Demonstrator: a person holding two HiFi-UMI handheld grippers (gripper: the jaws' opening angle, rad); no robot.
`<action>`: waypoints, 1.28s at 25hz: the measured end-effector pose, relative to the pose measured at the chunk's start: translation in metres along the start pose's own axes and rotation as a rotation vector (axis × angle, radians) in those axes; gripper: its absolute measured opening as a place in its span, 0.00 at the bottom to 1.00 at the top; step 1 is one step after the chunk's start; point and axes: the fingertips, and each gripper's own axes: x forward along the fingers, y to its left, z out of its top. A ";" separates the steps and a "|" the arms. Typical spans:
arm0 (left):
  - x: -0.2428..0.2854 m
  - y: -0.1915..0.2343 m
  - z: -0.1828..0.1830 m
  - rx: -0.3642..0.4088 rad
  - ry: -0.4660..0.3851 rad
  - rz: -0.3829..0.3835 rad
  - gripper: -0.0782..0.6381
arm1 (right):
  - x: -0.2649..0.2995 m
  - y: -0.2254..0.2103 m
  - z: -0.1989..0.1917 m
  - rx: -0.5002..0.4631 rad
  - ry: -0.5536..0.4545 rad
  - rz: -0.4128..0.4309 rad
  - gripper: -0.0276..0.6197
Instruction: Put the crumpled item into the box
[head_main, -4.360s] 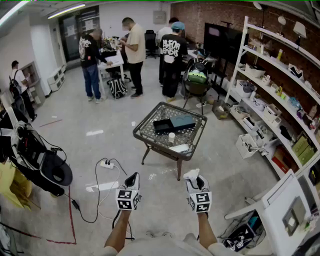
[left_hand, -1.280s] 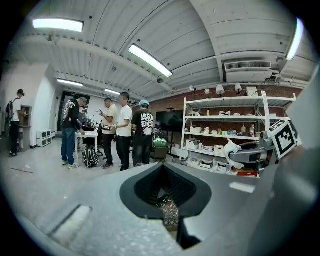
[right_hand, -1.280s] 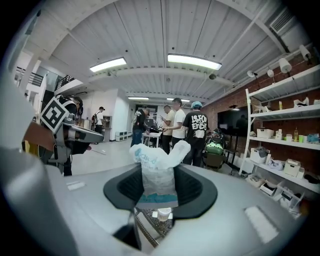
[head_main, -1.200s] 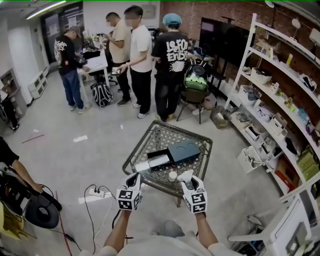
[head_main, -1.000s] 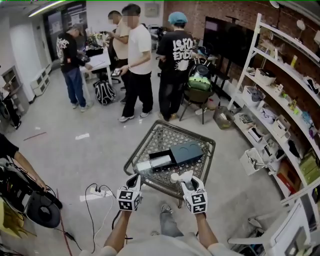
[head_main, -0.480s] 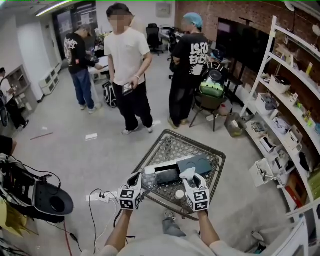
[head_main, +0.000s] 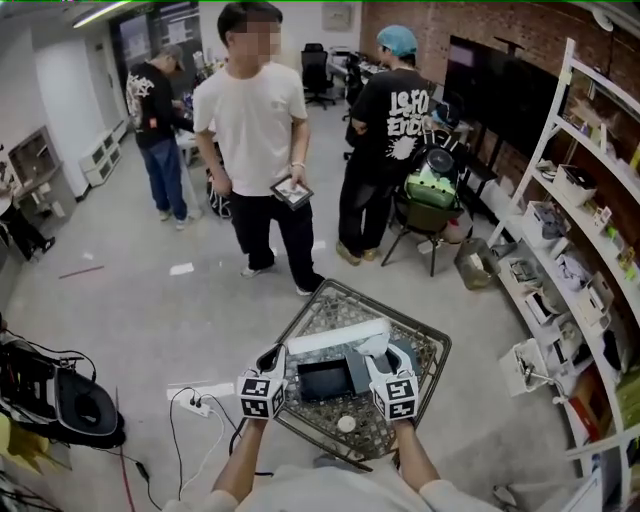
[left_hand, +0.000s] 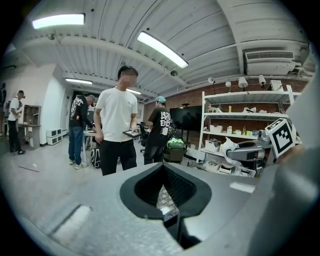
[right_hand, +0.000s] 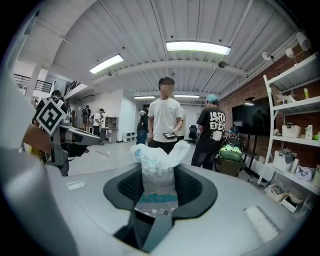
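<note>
The left gripper (head_main: 271, 354), jaws pressed together on nothing, is now hovering just left of the box (head_main: 325, 380), which was lying well ahead moments ago. The right gripper (head_main: 383, 356) is pinching the crumpled item (right_hand: 156, 160) just right of the box. So the walk-up is ending, and the drop is likely coming next.

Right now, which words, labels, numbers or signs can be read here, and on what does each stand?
"ISFO", with a blurred second line beginning "END": white print on the back of the black T-shirt.
Blue print on the crumpled white plastic bag: too blurred to read.
Black-and-white square markers on the cubes: patterns, no words.
Shelf boxes: too small to read.
</note>
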 end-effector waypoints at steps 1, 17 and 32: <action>0.008 0.001 0.001 -0.002 0.003 0.004 0.12 | 0.007 -0.005 -0.001 0.004 0.005 0.004 0.28; 0.045 0.020 -0.017 -0.012 0.076 0.061 0.12 | 0.064 -0.017 -0.026 0.049 0.061 0.091 0.27; 0.068 0.055 -0.067 -0.047 0.177 -0.001 0.12 | 0.096 0.012 -0.077 0.073 0.198 0.077 0.28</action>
